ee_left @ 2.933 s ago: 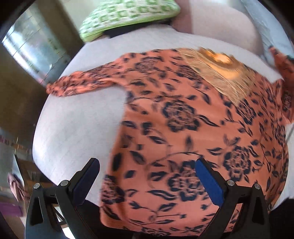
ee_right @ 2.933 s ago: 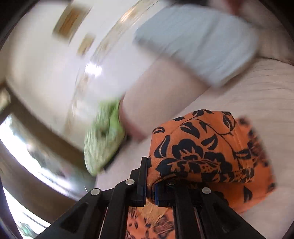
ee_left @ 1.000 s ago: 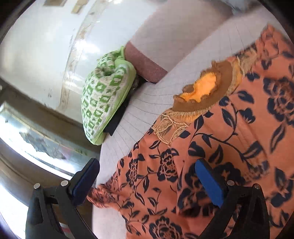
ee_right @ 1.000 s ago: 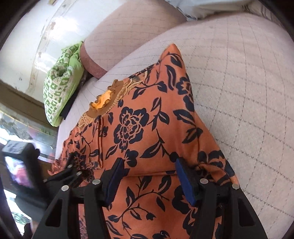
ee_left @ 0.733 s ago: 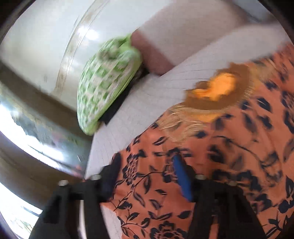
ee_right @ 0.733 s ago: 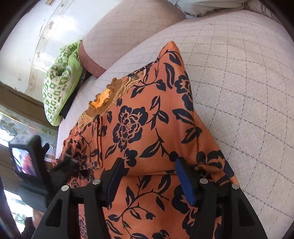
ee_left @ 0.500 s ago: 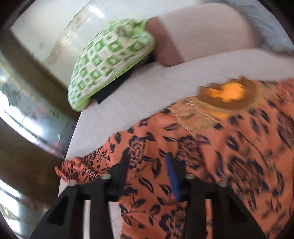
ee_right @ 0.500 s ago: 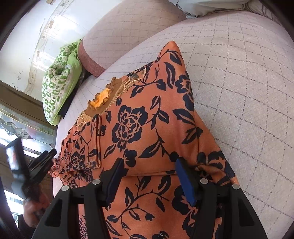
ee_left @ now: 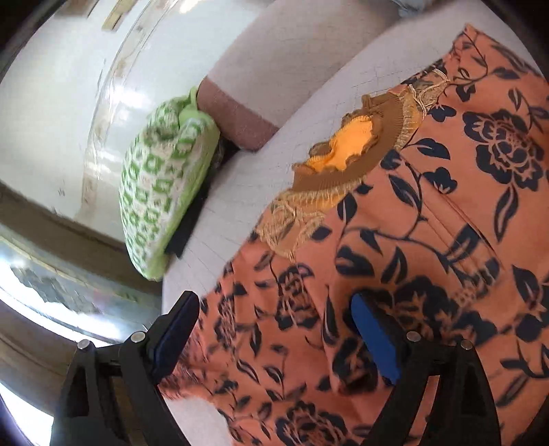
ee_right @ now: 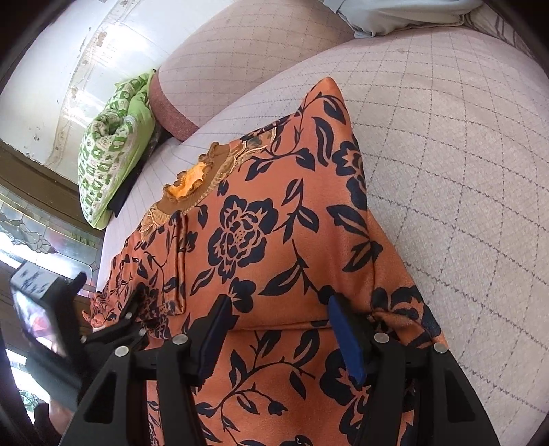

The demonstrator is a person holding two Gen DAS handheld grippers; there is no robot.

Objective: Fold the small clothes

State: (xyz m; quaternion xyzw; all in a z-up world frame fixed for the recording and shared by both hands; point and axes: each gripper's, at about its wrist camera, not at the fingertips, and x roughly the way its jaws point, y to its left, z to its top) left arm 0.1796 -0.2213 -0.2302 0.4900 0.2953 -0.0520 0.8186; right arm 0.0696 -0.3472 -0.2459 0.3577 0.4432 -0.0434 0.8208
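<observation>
An orange floral top with dark blue blossoms lies spread on the quilted pale bedspread, its gold-trimmed neckline toward the green checked pillow. The left gripper has just been opening; its jaws stand wide apart over the garment's left edge, cloth beneath them but not pinched. The right gripper hangs with jaws partly apart above a fold line in the fabric, the pads not pressing on it.

There was one orange floral garment, one green checked pillow, one pale cushion, and two grippers: left, right.
</observation>
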